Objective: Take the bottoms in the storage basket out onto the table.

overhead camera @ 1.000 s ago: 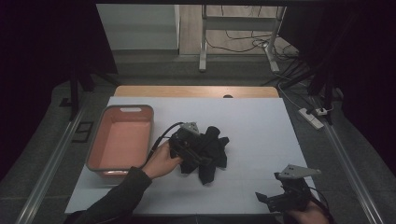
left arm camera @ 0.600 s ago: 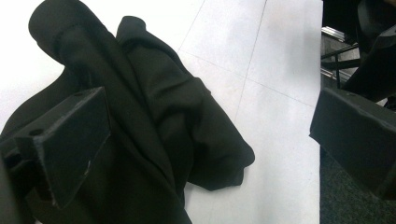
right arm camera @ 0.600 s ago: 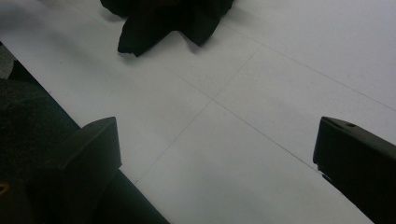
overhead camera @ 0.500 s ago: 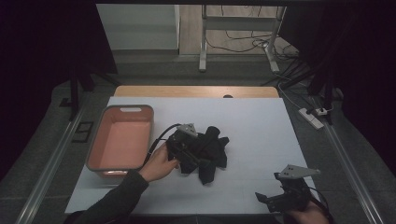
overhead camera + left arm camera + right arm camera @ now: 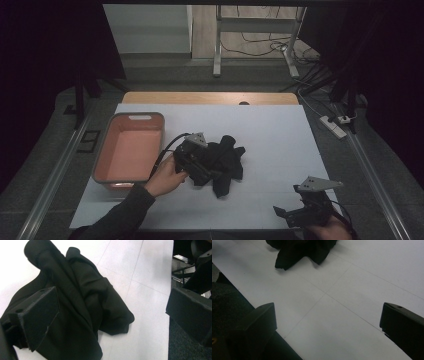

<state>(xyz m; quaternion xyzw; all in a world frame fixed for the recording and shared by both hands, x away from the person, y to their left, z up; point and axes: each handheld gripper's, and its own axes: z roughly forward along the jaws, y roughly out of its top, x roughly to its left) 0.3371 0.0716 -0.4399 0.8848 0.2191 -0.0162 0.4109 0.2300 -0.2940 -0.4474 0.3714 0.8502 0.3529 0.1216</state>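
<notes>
A crumpled black cloth (image 5: 227, 157) lies in a heap at the middle of the white table (image 5: 270, 125). My left gripper (image 5: 201, 169) rests at the cloth's left side, held by a hand, and is open. In the left gripper view the cloth (image 5: 82, 297) spreads under and between the wide-apart jaws of the left gripper (image 5: 112, 320), and one jaw lies on the fabric. My right gripper (image 5: 296, 212) hovers open at the near right corner of the table, well apart from the cloth. Ahead of the right gripper (image 5: 329, 327) is bare table, with the cloth (image 5: 302, 250) far off.
A shallow pink bin (image 5: 132, 116) stands on the table's left side, just left of the hand on the left gripper. A power strip (image 5: 334, 126) and cables lie on the floor beyond the table's right edge. Dark carpet borders the near edge.
The left hand and its gripper have shifted slightly back toward the near left on the cloth. The right gripper has stayed where it was.
</notes>
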